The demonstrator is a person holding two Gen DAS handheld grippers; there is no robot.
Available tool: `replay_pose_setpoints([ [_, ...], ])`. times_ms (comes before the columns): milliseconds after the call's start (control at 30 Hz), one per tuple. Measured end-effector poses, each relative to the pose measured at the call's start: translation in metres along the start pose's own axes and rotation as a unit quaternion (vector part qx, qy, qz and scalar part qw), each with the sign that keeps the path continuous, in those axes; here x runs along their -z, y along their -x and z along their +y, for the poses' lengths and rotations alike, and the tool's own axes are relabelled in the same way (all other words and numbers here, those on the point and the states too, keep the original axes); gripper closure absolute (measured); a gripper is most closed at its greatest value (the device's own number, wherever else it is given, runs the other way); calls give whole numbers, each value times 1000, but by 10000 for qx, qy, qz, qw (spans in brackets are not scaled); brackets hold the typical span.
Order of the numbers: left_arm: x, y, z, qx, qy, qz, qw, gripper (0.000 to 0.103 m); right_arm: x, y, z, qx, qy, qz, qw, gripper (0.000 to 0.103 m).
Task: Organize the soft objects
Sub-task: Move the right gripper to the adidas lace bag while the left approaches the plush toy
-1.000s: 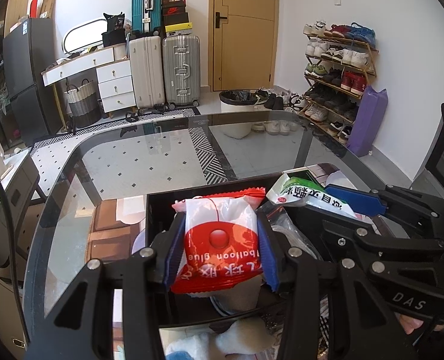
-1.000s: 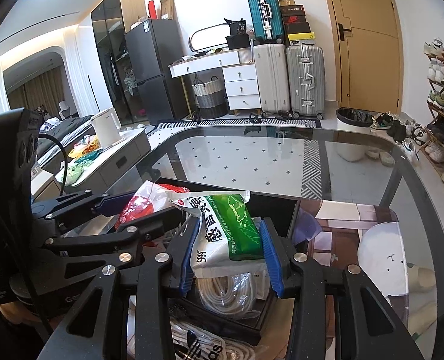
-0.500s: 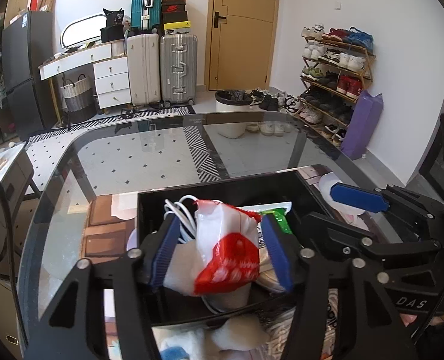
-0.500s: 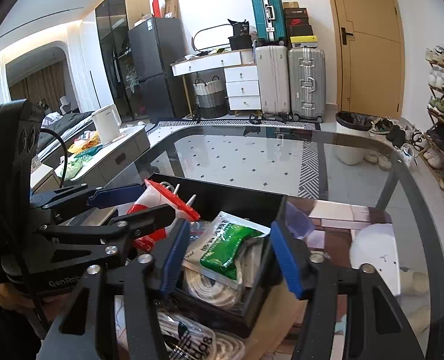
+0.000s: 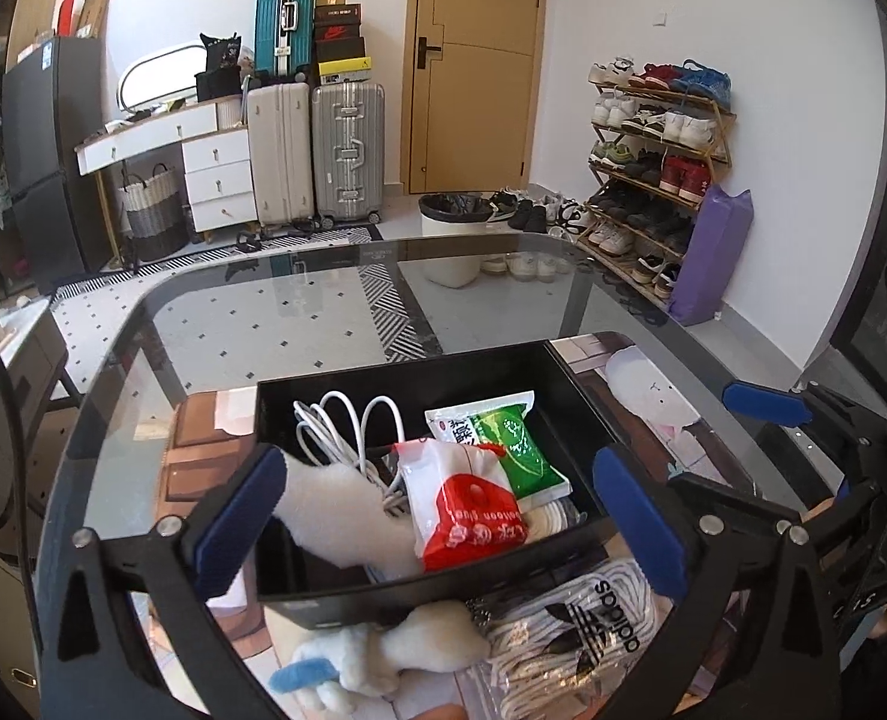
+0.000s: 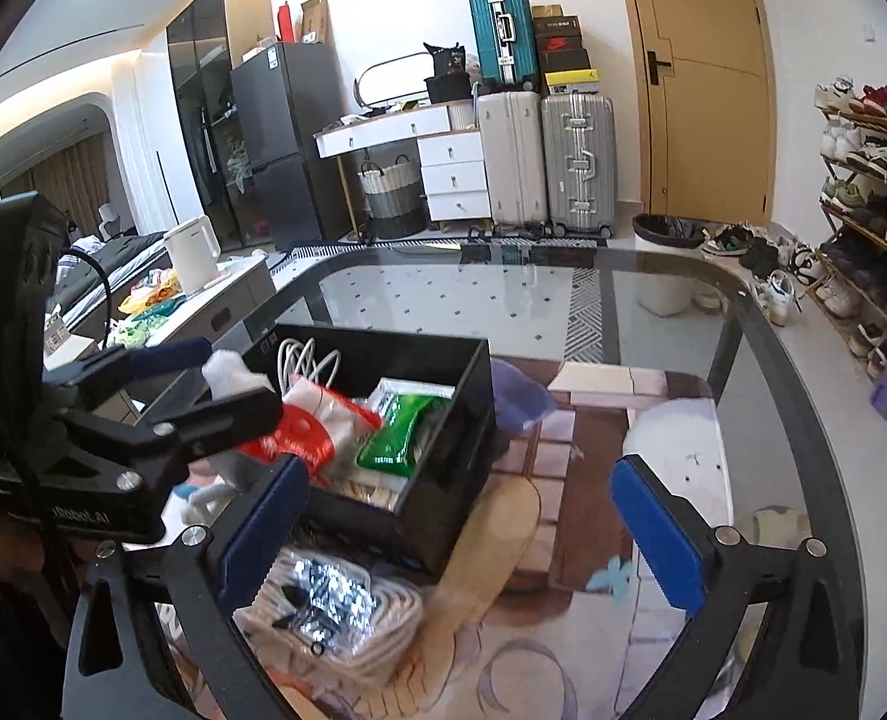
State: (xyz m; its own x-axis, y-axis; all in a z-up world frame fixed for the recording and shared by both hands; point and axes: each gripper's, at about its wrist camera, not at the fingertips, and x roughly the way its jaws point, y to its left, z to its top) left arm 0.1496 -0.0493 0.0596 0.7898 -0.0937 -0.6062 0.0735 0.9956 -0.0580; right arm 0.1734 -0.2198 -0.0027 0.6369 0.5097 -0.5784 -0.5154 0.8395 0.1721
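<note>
A black bin stands on the glass table. Inside it lie a red-and-white packet, a green packet, a coiled white cable and a white plush piece. My left gripper hangs over the bin's near side with its jaws opening wide; the pads touch nothing. My right gripper sits at the bin's right corner, its jaws opening too, with nothing gripped. From the right wrist the red packet and green packet rest loose in the bin.
A bagged white rope with an Adidas logo and a white-and-blue plush toy lie just in front of the bin. A white plush cushion sits to the right. The glass table stretches beyond the bin.
Both grippers opened and let go of their packets, which dropped into the bin. Both pulled back from the bin, and the right one shifted to the right.
</note>
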Motion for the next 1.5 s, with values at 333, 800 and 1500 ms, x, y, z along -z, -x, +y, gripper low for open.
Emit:
replay_pose_setpoints([
  [333,18,19,5,-369,-36,11,9993,0,16,10,11,-242,32,25,9997,1],
  [800,51,14,23,-706,153,329,9968,0,21,2,34,-371,426,426,9975,1],
  [1500,84,8,46,-788,340,721,9937,0,43,-36,58,-523,591,1221,9894,1],
])
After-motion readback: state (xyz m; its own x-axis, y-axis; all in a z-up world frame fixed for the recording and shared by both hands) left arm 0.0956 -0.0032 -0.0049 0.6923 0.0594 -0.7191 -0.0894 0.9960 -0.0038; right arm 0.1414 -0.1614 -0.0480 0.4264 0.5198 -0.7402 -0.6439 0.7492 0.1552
